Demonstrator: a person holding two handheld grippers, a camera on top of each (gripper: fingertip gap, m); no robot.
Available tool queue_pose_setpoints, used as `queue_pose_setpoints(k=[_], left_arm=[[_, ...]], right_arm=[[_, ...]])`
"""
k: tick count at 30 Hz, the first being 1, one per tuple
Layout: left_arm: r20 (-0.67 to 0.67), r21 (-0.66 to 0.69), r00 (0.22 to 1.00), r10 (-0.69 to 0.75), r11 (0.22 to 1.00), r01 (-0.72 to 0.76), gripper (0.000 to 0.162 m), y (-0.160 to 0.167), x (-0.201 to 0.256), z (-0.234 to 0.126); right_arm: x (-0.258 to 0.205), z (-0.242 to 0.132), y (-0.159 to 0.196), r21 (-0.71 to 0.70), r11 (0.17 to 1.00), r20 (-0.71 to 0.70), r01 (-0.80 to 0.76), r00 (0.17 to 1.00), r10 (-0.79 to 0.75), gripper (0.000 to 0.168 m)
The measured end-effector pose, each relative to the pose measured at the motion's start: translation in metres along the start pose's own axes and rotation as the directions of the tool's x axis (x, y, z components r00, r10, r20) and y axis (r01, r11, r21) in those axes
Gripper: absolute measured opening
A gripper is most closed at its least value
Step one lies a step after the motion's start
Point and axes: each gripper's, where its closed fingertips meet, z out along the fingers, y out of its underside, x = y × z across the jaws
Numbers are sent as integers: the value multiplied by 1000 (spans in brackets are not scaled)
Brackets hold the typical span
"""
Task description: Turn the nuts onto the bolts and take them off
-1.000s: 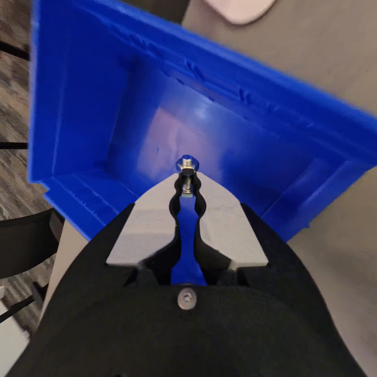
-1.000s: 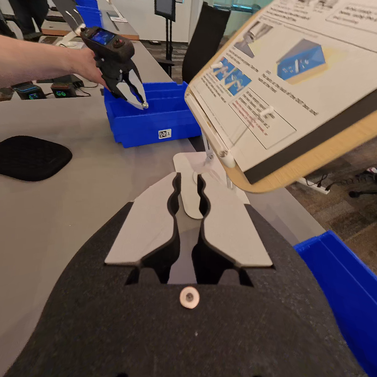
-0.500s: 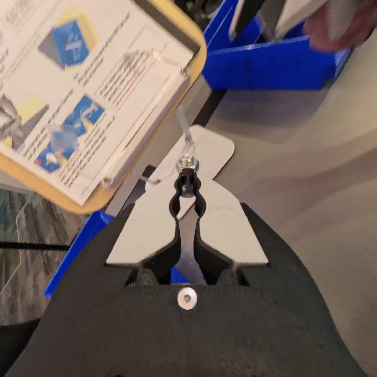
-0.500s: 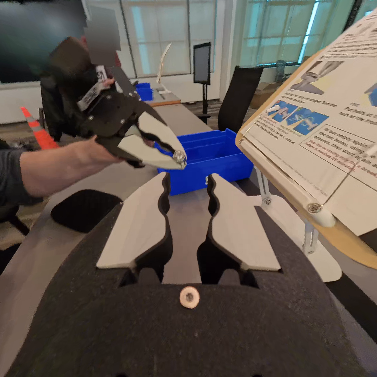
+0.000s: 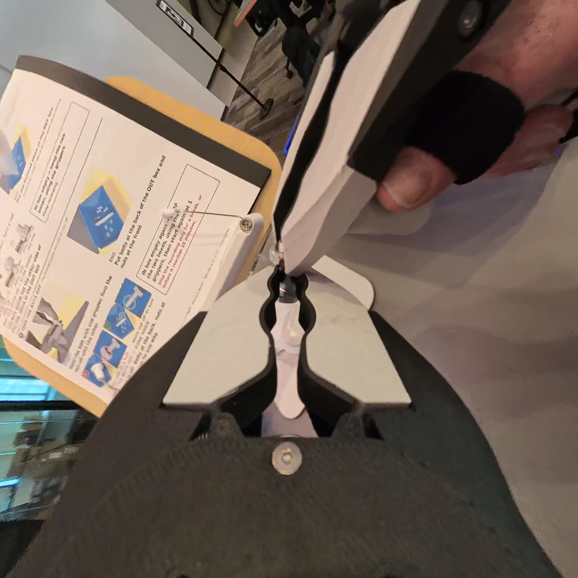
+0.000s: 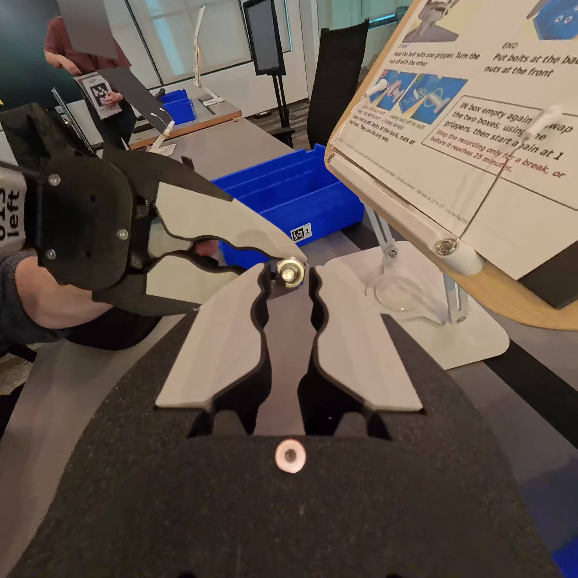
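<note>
My left gripper is shut on a steel bolt and grips its threaded shaft. A hex nut sits on the bolt's end and faces the right wrist camera. My right gripper is open, with one fingertip on each side of the nut; a small gap shows on the left side. In the left wrist view the right gripper comes down from the upper right onto the nut. In the right wrist view the left gripper reaches in from the left, held by a hand.
A blue bin stands on the grey table behind the grippers. A tilted instruction board on a white stand base is at the right, close by. A black pad lies under the left hand. A person stands far back. Left and right tips are no more than a few centimetres apart.
My left gripper carried the bolt with its nut away from the blue bin to mid-table. My right gripper rose to meet it, and its fingers narrowed around the nut.
</note>
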Motion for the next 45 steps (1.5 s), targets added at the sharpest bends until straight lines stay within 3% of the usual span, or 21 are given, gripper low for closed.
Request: queue_pose_setpoints(k=[5, 12, 21, 24, 29, 34, 39, 43, 45], left_arm=[[48, -24, 995, 92, 996, -90, 9, -4, 3, 7], [-6, 33, 1000, 13, 999, -13, 10, -9, 3, 9], [-225, 79, 969, -98, 990, 118, 63, 0, 19, 11], [-384, 126, 917, -110, 977, 170, 57, -5, 44, 7], [-696, 140, 699, -166, 923, 359, 41, -21, 80, -13], [-753, 110, 639, -155, 929, 354, 38, -19, 100, -13], [-782, 117, 607, -143, 923, 368, 20, -22, 110, -14], [-797, 118, 587, -141, 917, 381, 20, -23, 111, -17], [-797, 108, 587, -144, 921, 373, 27, -21, 114, -14]], right_arm=[[6, 0, 5, -20, 999, -11, -34, 999, 34, 19], [8, -3, 3, -13, 1000, -13, -17, 1000, 17, 18], [-9, -16, 8, -124, 988, 117, 93, 990, -79, 18], [-21, -20, 20, -216, 962, 192, 164, 974, -123, 18], [-34, -29, 36, -313, 923, 285, 224, 949, -134, 18], [-43, -34, 41, -356, 908, 328, 222, 939, -101, 18], [-47, -36, 48, -398, 889, 347, 227, 934, -83, 18], [-50, -35, 46, -383, 896, 357, 225, 931, -81, 18], [-52, -34, 45, -376, 898, 362, 227, 929, -83, 18]])
